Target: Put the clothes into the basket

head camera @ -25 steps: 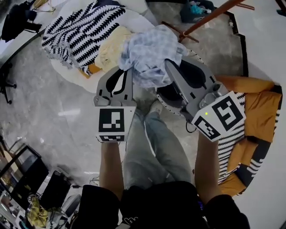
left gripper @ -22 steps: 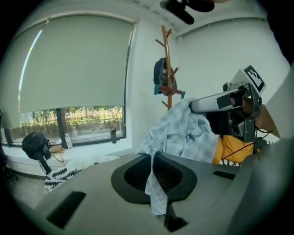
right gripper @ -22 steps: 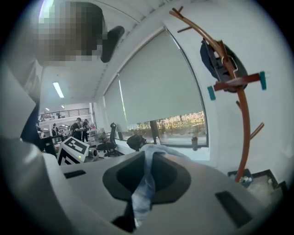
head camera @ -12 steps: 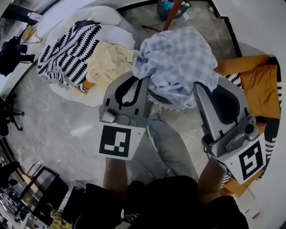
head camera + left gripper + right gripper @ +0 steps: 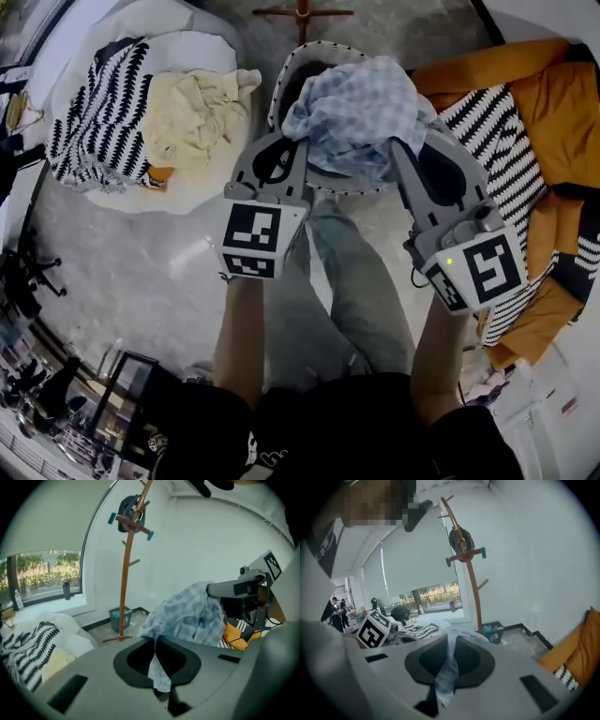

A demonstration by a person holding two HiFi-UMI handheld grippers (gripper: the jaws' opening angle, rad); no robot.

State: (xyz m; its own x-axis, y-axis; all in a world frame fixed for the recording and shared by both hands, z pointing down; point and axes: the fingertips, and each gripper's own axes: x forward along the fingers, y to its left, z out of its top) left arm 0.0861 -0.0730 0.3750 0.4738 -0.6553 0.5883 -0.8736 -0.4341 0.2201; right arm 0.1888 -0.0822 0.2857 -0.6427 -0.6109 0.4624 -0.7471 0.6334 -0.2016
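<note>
Leftmost, we saw a striped cloth [image 5: 94, 131] and a yellow garment [image 5: 192, 117] lying on a white cushion [image 5: 187, 45], the yellow one toward its right edge. Our left hand-held gripper [image 5: 296, 142] was clamped on a blue checked shirt [image 5: 361, 108], which hung bunched over the basket [image 5: 279, 89] on the floor. Our right hand-held gripper [image 5: 401, 150] pinched the shirt's other side.

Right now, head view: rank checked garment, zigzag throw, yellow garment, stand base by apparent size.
Largest: checked garment and zigzag throw, about alike; the checked one is held up nearer the camera, so I won't rank those two.
Next: yellow garment.
Smallest: stand base.
</note>
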